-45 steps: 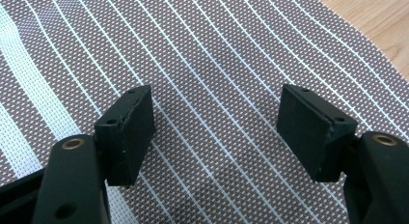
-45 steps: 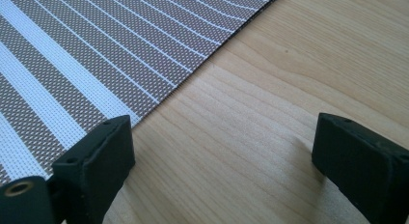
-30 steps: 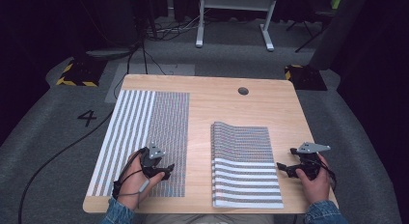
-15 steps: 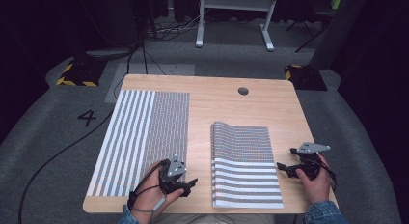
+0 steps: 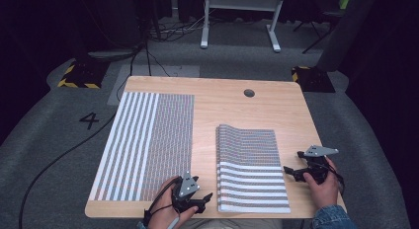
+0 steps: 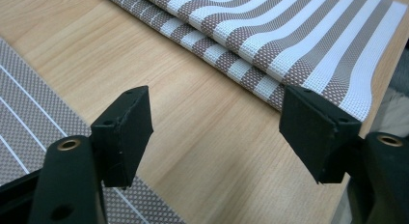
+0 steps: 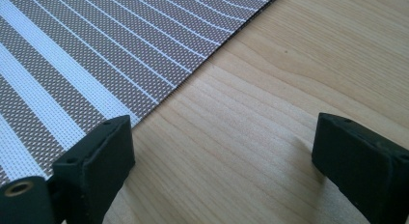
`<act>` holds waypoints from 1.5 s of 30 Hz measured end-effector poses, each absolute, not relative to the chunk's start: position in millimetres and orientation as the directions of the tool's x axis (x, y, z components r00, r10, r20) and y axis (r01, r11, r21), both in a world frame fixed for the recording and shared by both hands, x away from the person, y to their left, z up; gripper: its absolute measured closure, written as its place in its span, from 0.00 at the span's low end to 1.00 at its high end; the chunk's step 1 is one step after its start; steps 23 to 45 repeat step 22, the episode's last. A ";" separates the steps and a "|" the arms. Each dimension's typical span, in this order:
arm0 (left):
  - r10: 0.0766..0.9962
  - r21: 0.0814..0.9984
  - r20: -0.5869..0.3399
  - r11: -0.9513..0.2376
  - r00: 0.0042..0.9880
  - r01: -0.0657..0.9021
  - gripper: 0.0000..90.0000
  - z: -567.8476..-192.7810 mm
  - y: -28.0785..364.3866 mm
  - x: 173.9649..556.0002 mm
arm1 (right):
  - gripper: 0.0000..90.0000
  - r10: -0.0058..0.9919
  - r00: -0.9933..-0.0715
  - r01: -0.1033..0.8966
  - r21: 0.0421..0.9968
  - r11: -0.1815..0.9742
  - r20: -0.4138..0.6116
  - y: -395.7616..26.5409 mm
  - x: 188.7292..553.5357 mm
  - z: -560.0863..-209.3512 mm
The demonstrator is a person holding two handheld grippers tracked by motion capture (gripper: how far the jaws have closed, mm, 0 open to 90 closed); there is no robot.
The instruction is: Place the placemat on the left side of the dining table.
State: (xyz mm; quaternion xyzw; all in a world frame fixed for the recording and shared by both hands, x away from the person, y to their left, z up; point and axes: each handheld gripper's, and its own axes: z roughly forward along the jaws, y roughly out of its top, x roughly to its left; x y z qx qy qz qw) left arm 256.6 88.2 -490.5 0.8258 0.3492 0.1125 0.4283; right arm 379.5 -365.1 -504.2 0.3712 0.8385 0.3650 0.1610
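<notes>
A folded striped woven mat (image 5: 252, 167) lies on the right half of the wooden table (image 5: 217, 105), its top layer bulging at the far fold. A second mat (image 5: 148, 145) of the same weave lies flat on the left. My left gripper (image 5: 206, 198) is open over the bare wood between the two mats, by the folded mat's near left corner. In the left gripper view the gripper (image 6: 217, 132) has the folded mat's double edge (image 6: 289, 40) just ahead. My right gripper (image 5: 290, 172) is open beside the folded mat's right edge (image 7: 96, 55), jaws low over the wood (image 7: 222, 156).
The table has a round cable hole (image 5: 249, 93) near its far edge. Grey carpet with a painted 4 (image 5: 89, 120) surrounds the table. A white stand (image 5: 239, 19) and cables are on the floor beyond.
My left gripper has moved right, off the flat mat's near edge into the gap beside the folded mat. The right gripper has stayed where it was.
</notes>
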 end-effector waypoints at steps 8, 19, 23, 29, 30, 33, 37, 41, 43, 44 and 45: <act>0.679 0.761 -0.101 -0.418 0.727 0.496 0.29 -507.4 82.7 246.4 | 0.09 0.740 -0.672 0.505 0.732 0.458 0.001 -365.0 379.5 -504.2; 0.634 0.815 -0.053 -0.420 0.772 0.401 0.19 -522.1 73.4 247.6 | 0.09 0.740 -0.672 0.505 0.732 0.458 0.001 -365.0 379.4 -504.2; 0.635 0.818 -0.066 -0.407 0.770 0.406 0.17 -523.4 71.3 246.9 | 0.09 0.740 -0.672 0.505 0.732 0.458 0.001 -365.1 379.5 -504.2; 0.635 0.818 -0.066 -0.407 0.770 0.406 0.17 -523.4 71.3 246.9 | 0.09 0.740 -0.672 0.505 0.732 0.458 0.001 -365.1 379.5 -504.2; 0.635 0.818 -0.066 -0.407 0.770 0.406 0.17 -523.4 71.3 246.9 | 0.09 0.740 -0.672 0.505 0.732 0.458 0.001 -365.1 379.5 -504.2; 0.635 0.818 -0.066 -0.407 0.770 0.406 0.17 -523.4 71.3 246.9 | 0.09 0.740 -0.672 0.505 0.732 0.458 0.001 -365.1 379.5 -504.2; 0.635 0.818 -0.066 -0.407 0.770 0.406 0.17 -523.4 71.3 246.9 | 0.09 0.740 -0.672 0.505 0.732 0.458 0.001 -365.1 379.5 -504.2; 0.635 0.818 -0.066 -0.407 0.770 0.406 0.17 -523.4 71.3 246.9 | 0.09 0.740 -0.672 0.505 0.732 0.458 0.001 -365.1 379.5 -504.2; 0.635 0.818 -0.066 -0.407 0.770 0.406 0.17 -523.4 71.3 246.9 | 0.09 0.740 -0.672 0.505 0.732 0.458 0.001 -365.1 379.5 -504.2; 0.635 0.818 -0.066 -0.407 0.770 0.406 0.17 -523.4 71.3 246.9 | 0.09 0.740 -0.672 0.505 0.732 0.458 0.001 -365.1 379.5 -504.2; 0.635 0.818 -0.066 -0.407 0.770 0.406 0.17 -523.4 71.3 246.9 | 0.09 0.740 -0.672 0.505 0.732 0.458 0.001 -365.1 379.5 -504.2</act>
